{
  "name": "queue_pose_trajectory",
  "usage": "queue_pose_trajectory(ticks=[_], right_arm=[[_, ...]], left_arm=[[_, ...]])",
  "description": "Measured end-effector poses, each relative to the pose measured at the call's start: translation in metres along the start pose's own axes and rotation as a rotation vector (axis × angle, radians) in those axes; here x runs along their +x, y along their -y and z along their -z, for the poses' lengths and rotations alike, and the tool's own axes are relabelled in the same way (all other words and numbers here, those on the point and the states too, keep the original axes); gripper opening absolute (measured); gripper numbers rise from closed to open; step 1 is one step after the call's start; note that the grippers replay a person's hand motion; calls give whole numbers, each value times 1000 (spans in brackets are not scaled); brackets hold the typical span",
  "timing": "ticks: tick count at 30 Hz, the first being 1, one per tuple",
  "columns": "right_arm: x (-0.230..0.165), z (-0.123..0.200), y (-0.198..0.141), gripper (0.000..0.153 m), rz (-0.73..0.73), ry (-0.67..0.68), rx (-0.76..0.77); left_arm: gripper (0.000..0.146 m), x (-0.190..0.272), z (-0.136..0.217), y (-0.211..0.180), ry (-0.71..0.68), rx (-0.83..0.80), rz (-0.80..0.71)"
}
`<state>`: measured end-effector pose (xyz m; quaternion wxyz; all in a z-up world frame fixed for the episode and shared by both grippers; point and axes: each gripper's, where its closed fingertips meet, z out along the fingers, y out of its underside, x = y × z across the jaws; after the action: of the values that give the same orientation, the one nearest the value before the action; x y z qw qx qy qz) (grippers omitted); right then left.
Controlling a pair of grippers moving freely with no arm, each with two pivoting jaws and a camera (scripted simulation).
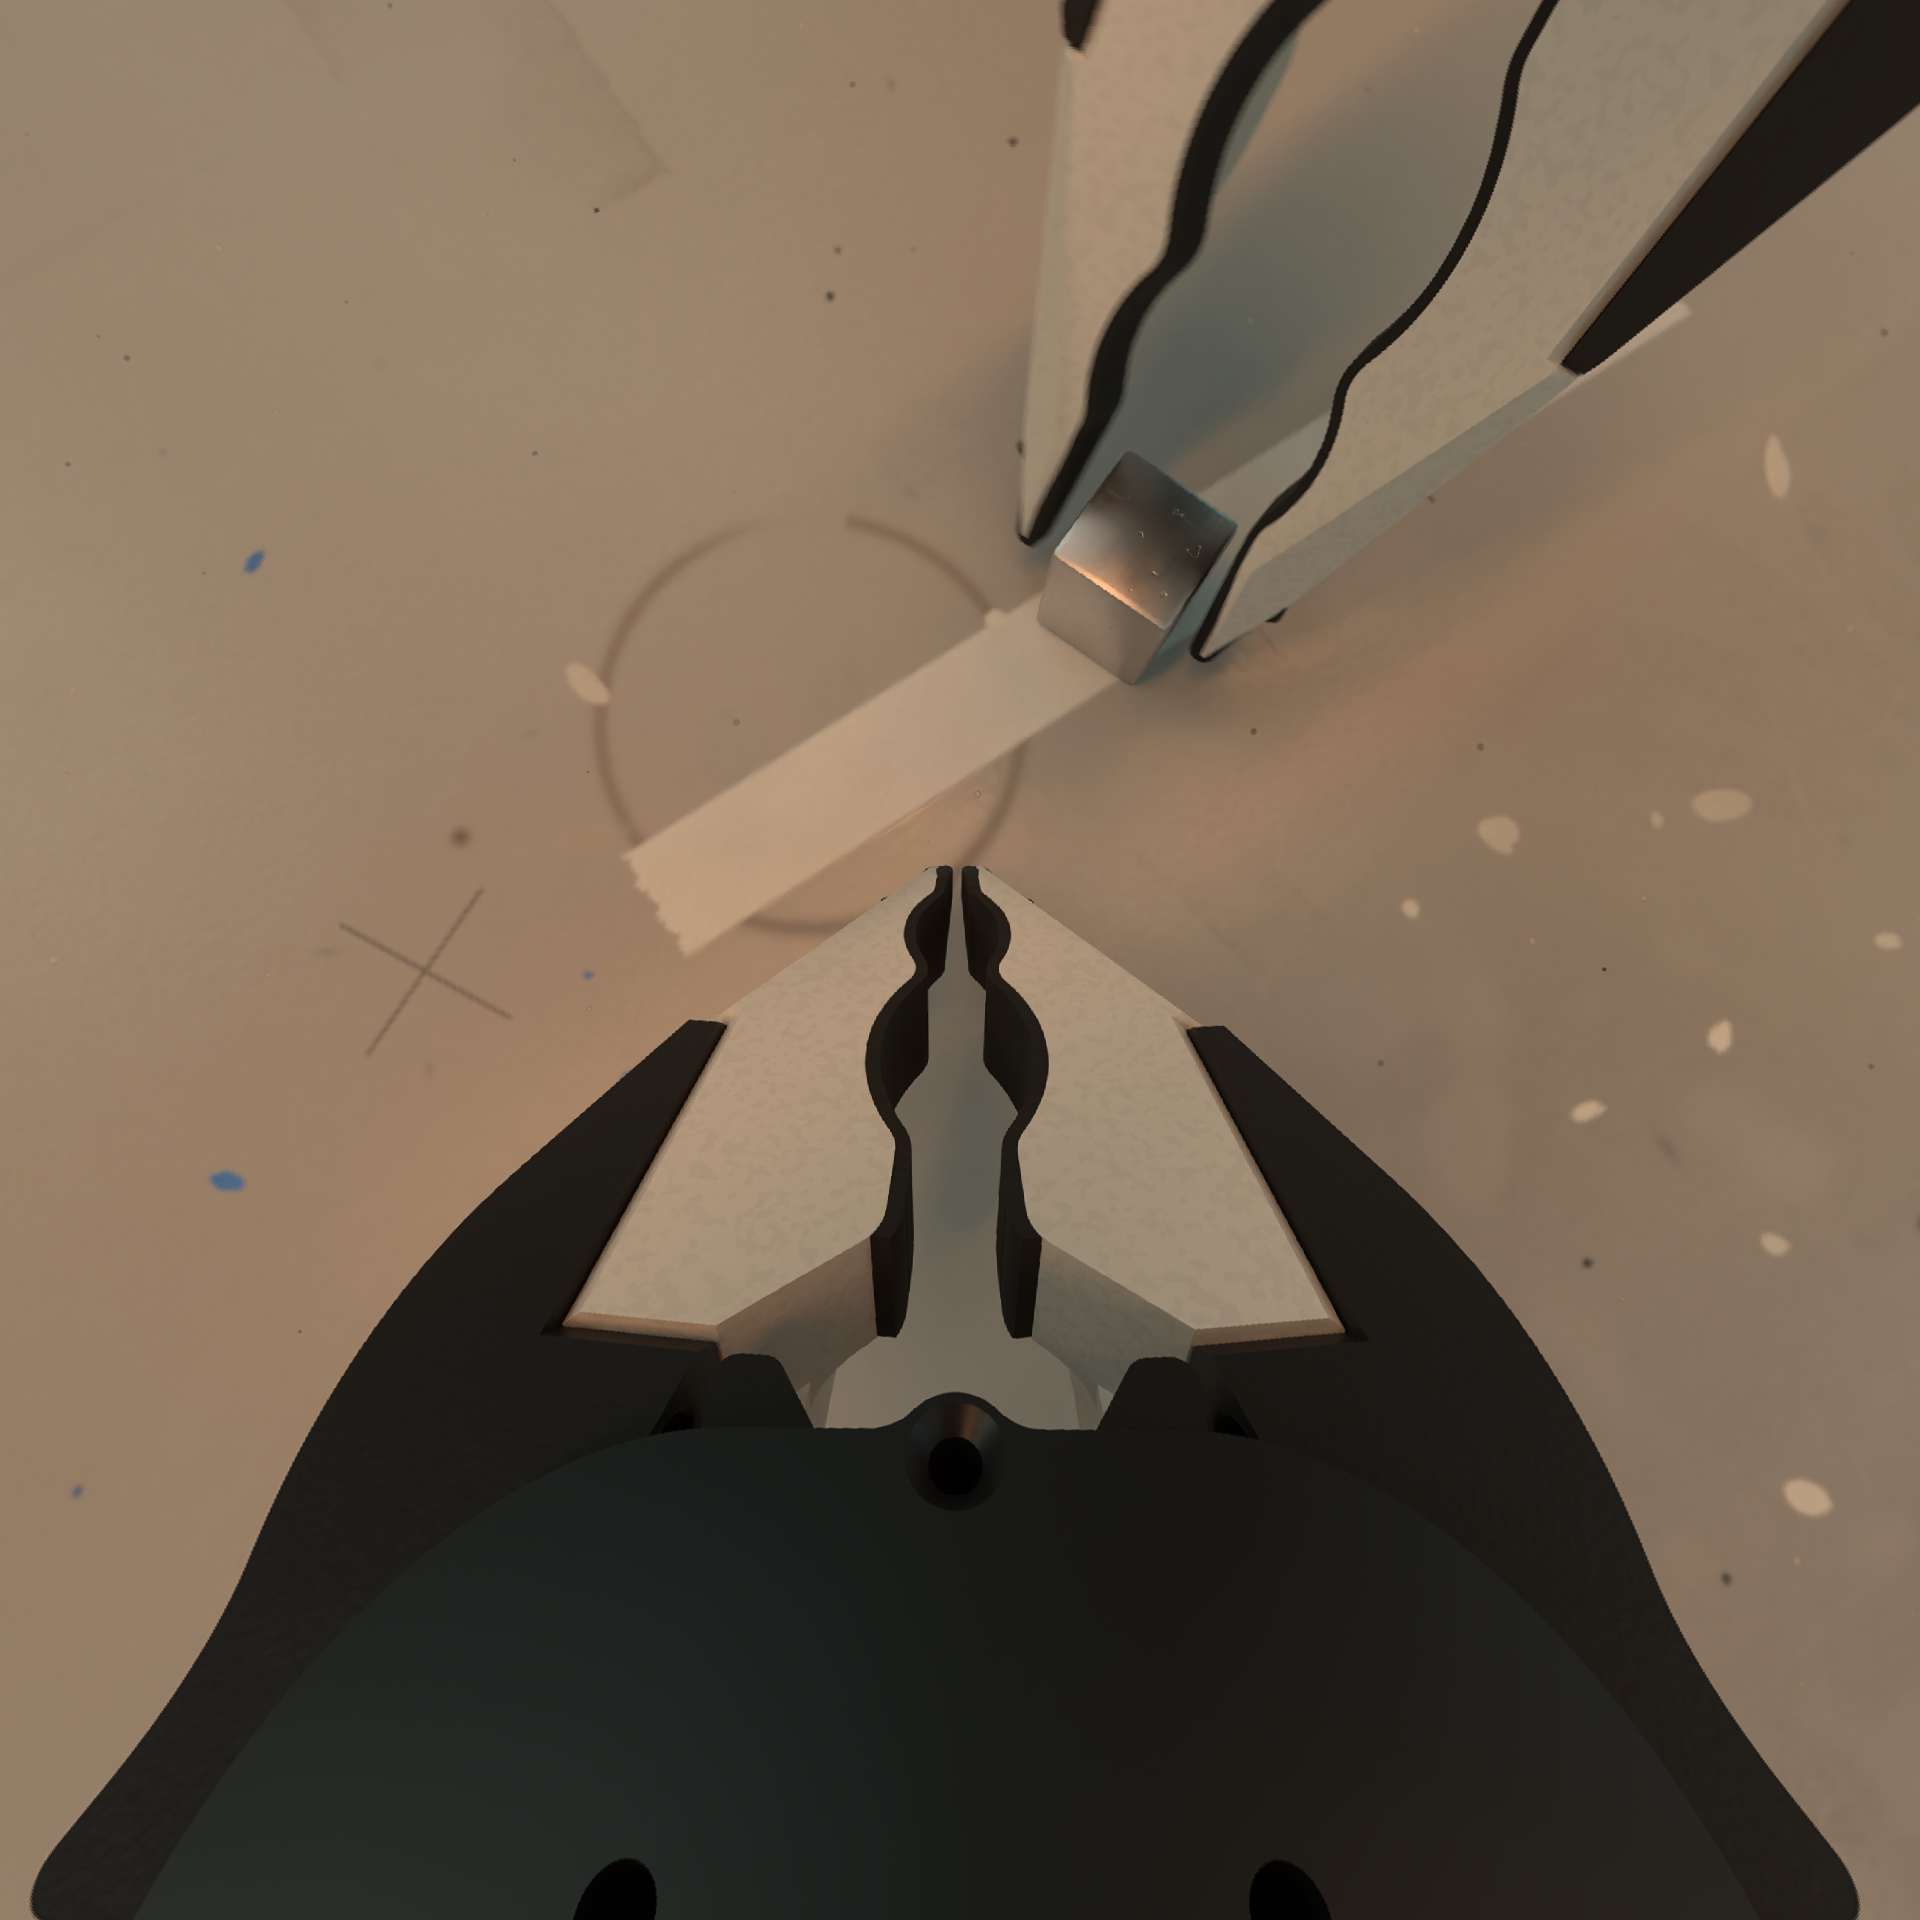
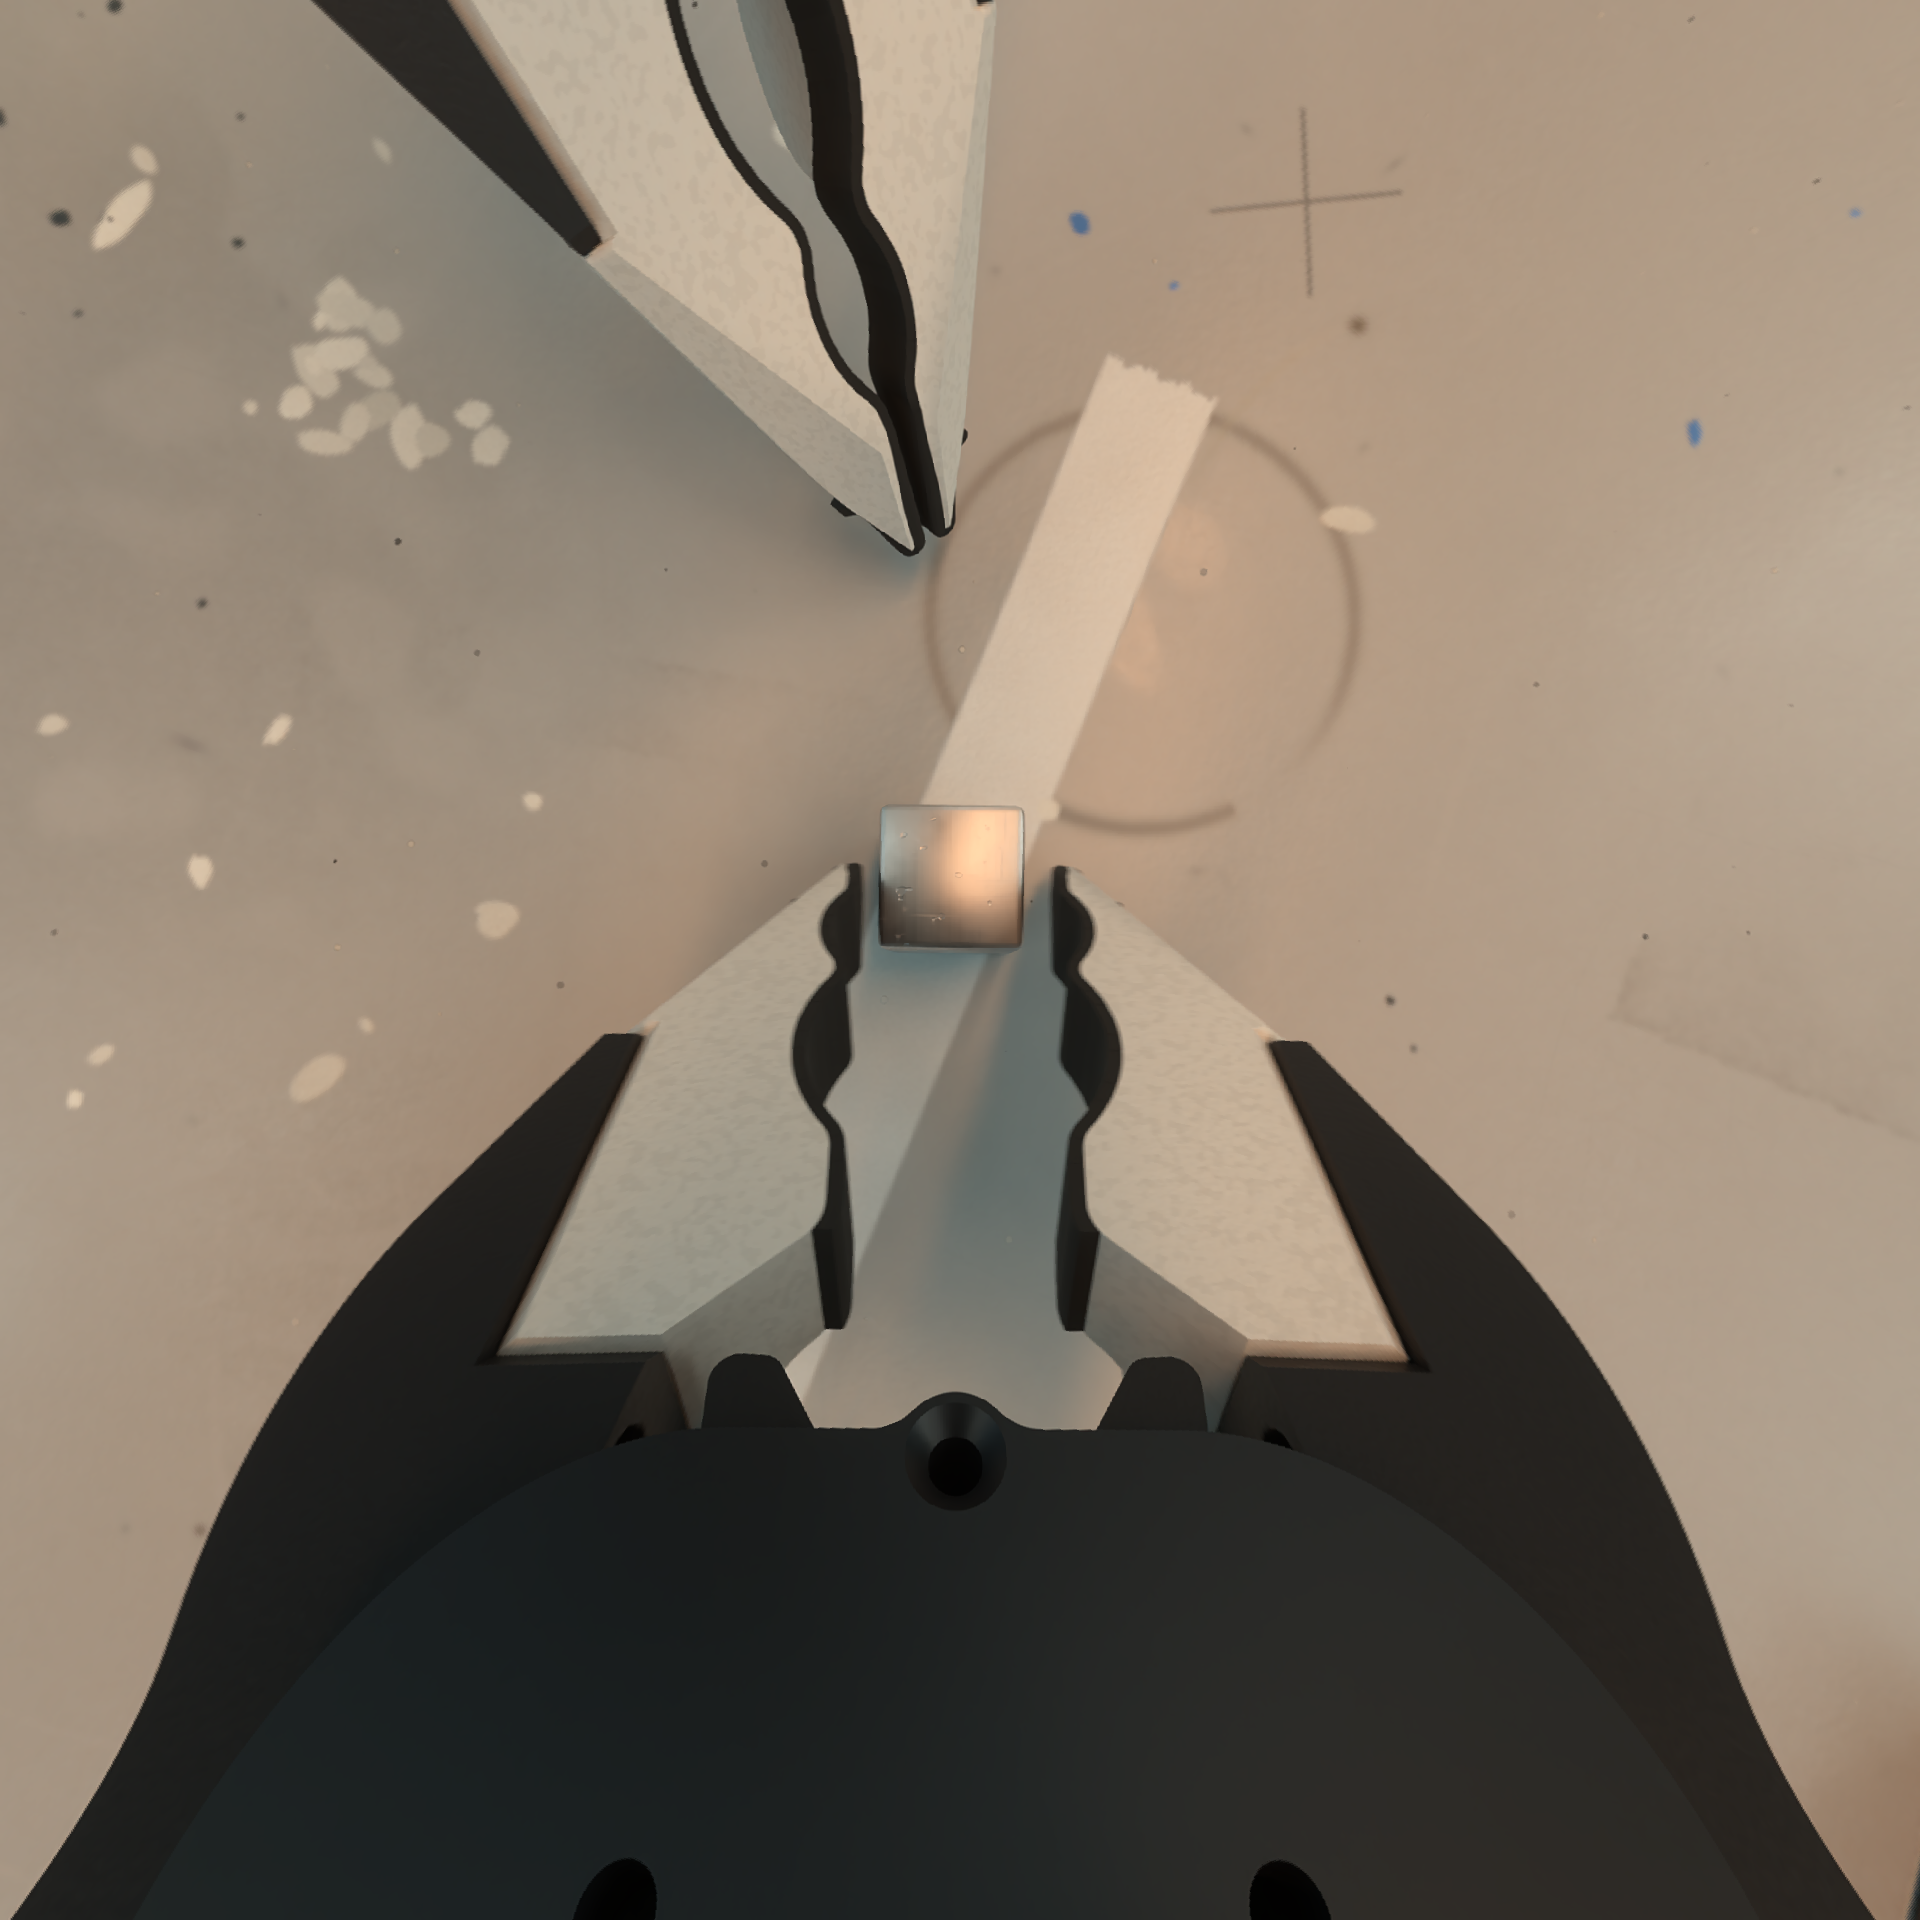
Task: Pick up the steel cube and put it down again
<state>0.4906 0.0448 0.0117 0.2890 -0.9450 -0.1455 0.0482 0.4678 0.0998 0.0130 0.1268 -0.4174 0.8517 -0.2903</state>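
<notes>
The steel cube (image 1: 1138, 556) is small and shiny and rests on the beige tabletop at one end of a strip of pale tape (image 1: 831, 769). My right gripper (image 2: 954, 883) is open, with one finger on each side of the cube (image 2: 951, 862) and a thin gap showing on both sides. The left wrist view shows the same thing, with the right gripper (image 1: 1122, 594) astride the cube with its tips down at the table. My left gripper (image 1: 956, 871) is shut and empty, a short way from the cube, and it hangs tip-down in the right wrist view (image 2: 927, 538).
A thin drawn circle (image 1: 615, 665) lies under the tape, and it also shows in the right wrist view (image 2: 1351, 623). A pencilled cross (image 1: 426, 971) sits beside it. Pale and blue paint flecks (image 2: 395, 416) dot the tabletop (image 1: 312, 416).
</notes>
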Motion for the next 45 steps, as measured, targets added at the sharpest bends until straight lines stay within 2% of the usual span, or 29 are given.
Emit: queue_pose_trajectory(ticks=[1,5,16,20,23,30,33,34,36,37,41,45], right_arm=[[-1,0,0,27,2,-22,4],[-3,2,-1,27,-18,-98,23],[-10,13,-4,27,-157,-174,69],[-9,9,-4,27,-219,-228,9],[-15,4,-3,27,-270,-210,-18],[-26,6,-7,27,-290,-193,-45],[-25,10,-8,27,-329,-190,-26],[-25,15,-9,28,-352,-178,-23],[-25,36,-8,59,-393,-184,2],[-26,52,-6,65,-406,-199,21],[-44,128,-4,62,-441,-313,67],[-97,179,-11,62,-477,-385,146]], left_arm=[[2,0,0,0,0,1,1],[2,0,0,0,0,3,0],[2,0,0,0,7,3,-3],[2,0,0,0,6,3,0],[2,0,0,0,6,4,1],[2,-2,0,0,12,6,15],[9,-3,3,-1,22,-1,39],[14,-2,6,-1,18,-3,47],[21,1,21,3,19,37,60],[23,4,33,5,12,67,66],[23,6,83,-3,20,144,109],[23,8,119,-28,63,183,193]])
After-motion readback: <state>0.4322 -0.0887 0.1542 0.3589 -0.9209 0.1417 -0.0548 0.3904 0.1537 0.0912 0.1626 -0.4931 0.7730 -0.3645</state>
